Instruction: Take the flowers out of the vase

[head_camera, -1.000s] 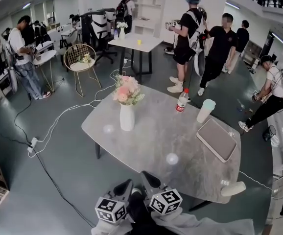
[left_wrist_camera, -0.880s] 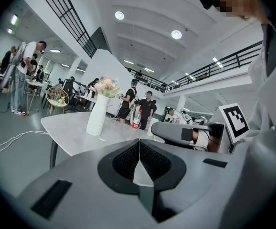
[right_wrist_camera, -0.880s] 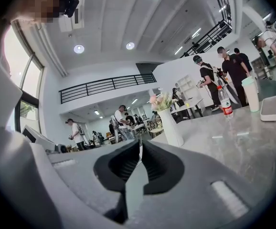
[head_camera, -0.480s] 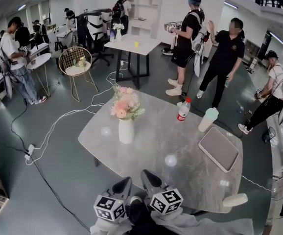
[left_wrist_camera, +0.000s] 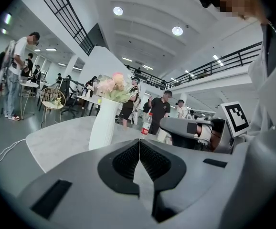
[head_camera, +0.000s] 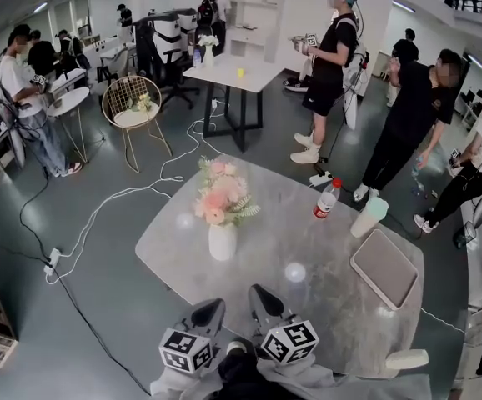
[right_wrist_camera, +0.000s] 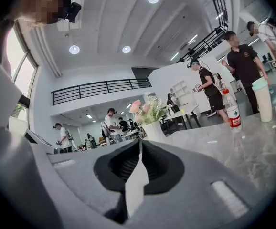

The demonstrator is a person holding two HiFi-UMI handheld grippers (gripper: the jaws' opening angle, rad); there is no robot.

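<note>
- On the near-left part of the worktop (head_camera: 324,294) the white vase (head_camera: 222,242) stands upright, with the flowers (head_camera: 220,192) rising from its mouth: pink blooms with green leaves spreading around them.
- My left fingers (head_camera: 208,313) and right fingers (head_camera: 262,300) are side by side at the near edge. Both pairs are clenched shut with nothing between them.
- The vase is farther in than both pairs and clear of them. In the head view it sits roughly ahead of the left pair and a little left of the right pair.
- I judge the bunch to be light and soft. The petals would crush or shed under a hard pinch, so the blooms are no place to grip.
- The best hold looks to be on the gathered stems just above the vase mouth, under the leaves. The stems lower down are hidden inside the vase.
- The vase is narrow and tall with a smooth, probably slippery wall, so I expect it to tip or lift with the stems unless one pair of fingers steadies its body.
- A bottle (head_camera: 328,199) and a cup (head_camera: 368,217) stand far right, well clear of the vase.
</note>
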